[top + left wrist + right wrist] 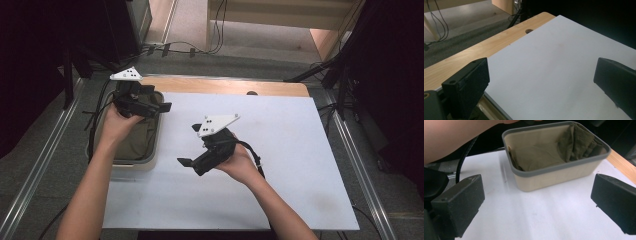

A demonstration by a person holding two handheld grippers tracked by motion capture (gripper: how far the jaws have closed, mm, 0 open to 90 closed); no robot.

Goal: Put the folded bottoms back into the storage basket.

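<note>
- No brand, label or readable writing anywhere; only small dark dots on the pale three-cornered plates atop both tools in the high view.
- Left hand-held gripper (pixel 159 106) held above the beige bin (pixel 152 159) at the counter's left edge, pointing right; jaws spread wide apart in the left gripper view, nothing between them, just bare white board beyond.
- Right hand-held gripper (pixel 189 145) held low over the white board (pixel 295 165), near its middle, aimed left toward the bin; jaws likewise wide apart in the right gripper view, holding nothing.
- Bin seen between those jaws in the right gripper view: beige walls, grey rim (pixel 554 168), rounded corners, sitting at the board's edge.
- Olive-green cloth (pixel 536 155) crumpled inside the bin, lying across its floor and bunched up against one end wall.
- Left forearm (pixel 454 137) crossing the upper left of the right gripper view, a black cable (pixel 464 160) hanging beneath it.
- Wooden counter (pixel 474 52) showing as a light strip along the board's far edge, with a small dark hole (pixel 529 31) in it.
- Beyond the counter: grey carpeted floor (pixel 260 60), loose black cables (pixel 190 47), pale wooden furniture (pixel 280 12), dark curtains on both sides.
- Metal rails (pixel 360 165) running along either side of the counter.
</note>
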